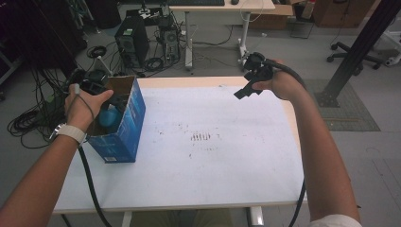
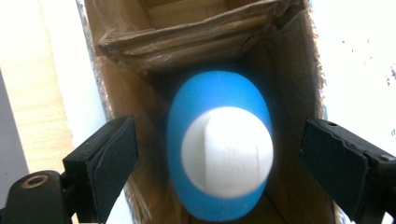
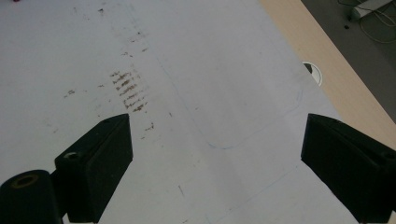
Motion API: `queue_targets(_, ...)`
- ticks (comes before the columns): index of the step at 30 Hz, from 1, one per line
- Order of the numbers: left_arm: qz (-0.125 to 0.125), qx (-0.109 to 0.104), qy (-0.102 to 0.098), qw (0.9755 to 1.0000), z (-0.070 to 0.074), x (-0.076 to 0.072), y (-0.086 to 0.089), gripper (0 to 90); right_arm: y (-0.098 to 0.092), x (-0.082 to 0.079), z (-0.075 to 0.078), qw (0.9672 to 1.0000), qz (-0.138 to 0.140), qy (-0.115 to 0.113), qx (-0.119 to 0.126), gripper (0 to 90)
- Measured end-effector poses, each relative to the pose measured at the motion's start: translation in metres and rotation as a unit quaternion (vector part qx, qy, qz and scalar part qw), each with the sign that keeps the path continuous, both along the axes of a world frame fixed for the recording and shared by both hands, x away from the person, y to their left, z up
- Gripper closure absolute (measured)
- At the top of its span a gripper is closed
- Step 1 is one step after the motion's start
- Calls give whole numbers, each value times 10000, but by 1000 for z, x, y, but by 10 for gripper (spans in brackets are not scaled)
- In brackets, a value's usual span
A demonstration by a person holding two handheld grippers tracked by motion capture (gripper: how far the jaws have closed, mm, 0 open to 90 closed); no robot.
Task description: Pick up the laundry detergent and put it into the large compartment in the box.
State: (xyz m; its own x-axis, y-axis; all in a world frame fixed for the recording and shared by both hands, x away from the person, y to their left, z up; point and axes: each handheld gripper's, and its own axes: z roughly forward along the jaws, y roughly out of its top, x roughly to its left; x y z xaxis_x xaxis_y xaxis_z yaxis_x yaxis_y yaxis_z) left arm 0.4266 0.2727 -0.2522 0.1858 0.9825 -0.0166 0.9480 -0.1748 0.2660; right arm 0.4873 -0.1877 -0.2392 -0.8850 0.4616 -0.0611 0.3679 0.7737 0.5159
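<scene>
Both black jaws of the left gripper (image 2: 219, 163) stand wide, clear of the blue-and-white object (image 2: 219, 154) probably resting inside the blue carton (image 1: 124, 127); the right gripper (image 3: 217, 168) idles open, empty, well right of the carton.

One blue cardboard box (image 1: 124, 124) on the tabletop (image 1: 213, 156) — open top. One blue-and-white egg-shaped object (image 2: 220, 148) inside it. Two grippers — left gripper (image 2: 219, 172), right gripper (image 3: 217, 163). One patch of brown smudges (image 1: 201, 137) on the white sheet.
</scene>
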Motion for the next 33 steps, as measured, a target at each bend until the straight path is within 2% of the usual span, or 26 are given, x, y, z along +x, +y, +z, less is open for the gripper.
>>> queue_targets(17,-175,-61,-19,9998,21,-9,-3,118,-1,-4,2,10000,13,7,-6,91)
queue_targets(33,-515,-32,-77,9986,47,-19,-25,118,0,-6,3,10000,14,29,-8,90)
